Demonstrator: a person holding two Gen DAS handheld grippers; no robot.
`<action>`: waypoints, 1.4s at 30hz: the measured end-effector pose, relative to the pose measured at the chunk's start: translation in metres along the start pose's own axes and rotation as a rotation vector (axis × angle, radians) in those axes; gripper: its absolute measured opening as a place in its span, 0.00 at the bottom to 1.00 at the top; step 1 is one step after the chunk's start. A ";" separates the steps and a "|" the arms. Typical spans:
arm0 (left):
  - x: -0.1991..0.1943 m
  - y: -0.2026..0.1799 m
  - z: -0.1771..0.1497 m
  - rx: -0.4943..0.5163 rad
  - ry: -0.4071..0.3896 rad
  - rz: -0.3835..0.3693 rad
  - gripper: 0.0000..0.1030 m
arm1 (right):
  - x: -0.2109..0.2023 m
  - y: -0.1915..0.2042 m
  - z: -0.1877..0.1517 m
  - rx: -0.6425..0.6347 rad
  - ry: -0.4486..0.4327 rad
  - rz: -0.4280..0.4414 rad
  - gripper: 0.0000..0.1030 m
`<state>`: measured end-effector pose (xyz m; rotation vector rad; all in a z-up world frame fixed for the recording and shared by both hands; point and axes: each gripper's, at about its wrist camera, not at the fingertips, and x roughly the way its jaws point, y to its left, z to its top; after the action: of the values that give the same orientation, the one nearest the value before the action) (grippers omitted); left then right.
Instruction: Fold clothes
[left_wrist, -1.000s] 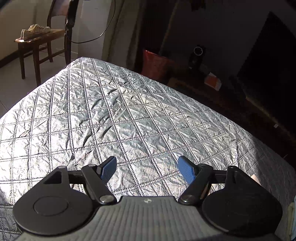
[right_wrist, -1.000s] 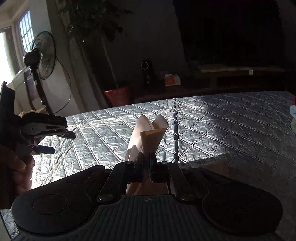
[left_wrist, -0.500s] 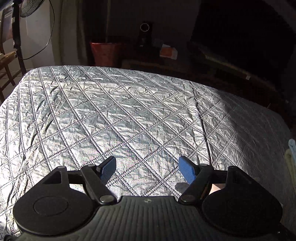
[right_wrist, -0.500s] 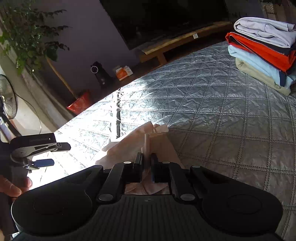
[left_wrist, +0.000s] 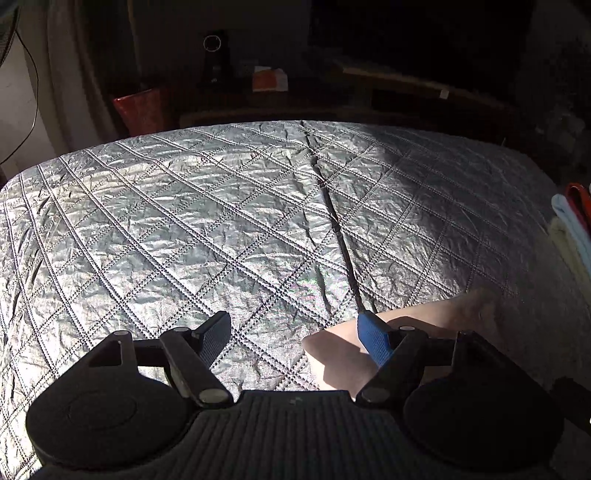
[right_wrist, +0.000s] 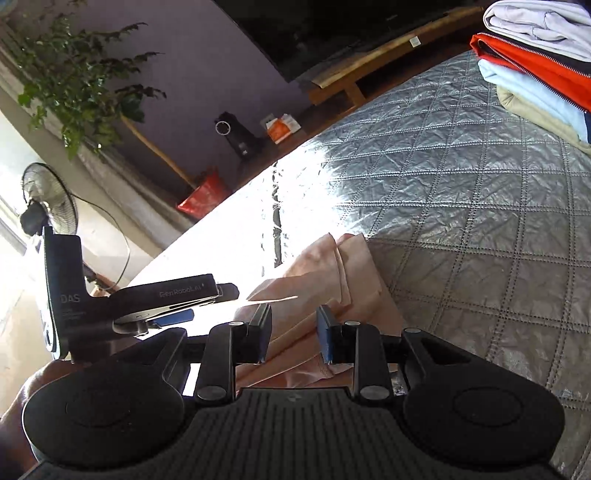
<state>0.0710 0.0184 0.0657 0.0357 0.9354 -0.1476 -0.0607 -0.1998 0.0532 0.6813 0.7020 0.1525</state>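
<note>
My right gripper (right_wrist: 294, 334) sits low over the bed, its jaws having just been opening; they now stand apart with the peach cloth (right_wrist: 325, 295) lying loose between them, the pads not pressing on it. The cloth is a folded bundle on the quilt (right_wrist: 480, 229), right at the line where hard sunlight meets shade, its folded edges reaching away from me. In the left wrist view the same cloth (left_wrist: 340, 358) shows at the near right, under and just behind that gripper's blue pad.

My left gripper (left_wrist: 295, 334) is spread wide and carries nothing; between its fingers I see only quilt. From the right wrist view it (right_wrist: 207, 301) hangs just left of the cloth, with a hand (right_wrist: 37, 384) showing in the near left corner. I cannot tell whether its fingertip touches the cloth.

Farther right on the bed is a stack of folded clothes (right_wrist: 535, 66): pale grey on top, then orange with a zipper, light blue, and beige at the bottom. Its edge (left_wrist: 574, 225) peeks in at the right of the left wrist view.

Beyond the bed, along the dark wall, I see a red pot (right_wrist: 203, 192) with a leafy plant (right_wrist: 81, 81), a small black speaker (right_wrist: 236, 136), an orange box (right_wrist: 282, 127) and a low wooden bench (right_wrist: 369, 66). A standing fan (right_wrist: 48, 206) is at the far left by the window light.
</note>
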 end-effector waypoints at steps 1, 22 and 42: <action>0.002 -0.001 -0.001 0.005 0.008 -0.001 0.70 | 0.002 0.001 0.000 0.006 0.000 0.011 0.33; -0.006 -0.028 -0.010 0.183 0.012 -0.079 0.71 | 0.010 -0.016 -0.005 -0.031 0.133 -0.091 0.33; -0.029 -0.035 -0.046 0.391 0.012 -0.215 0.69 | 0.069 -0.001 0.020 -0.496 0.175 -0.184 0.00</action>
<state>0.0123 -0.0085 0.0623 0.2980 0.9093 -0.5286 0.0045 -0.1873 0.0264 0.1279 0.8508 0.2095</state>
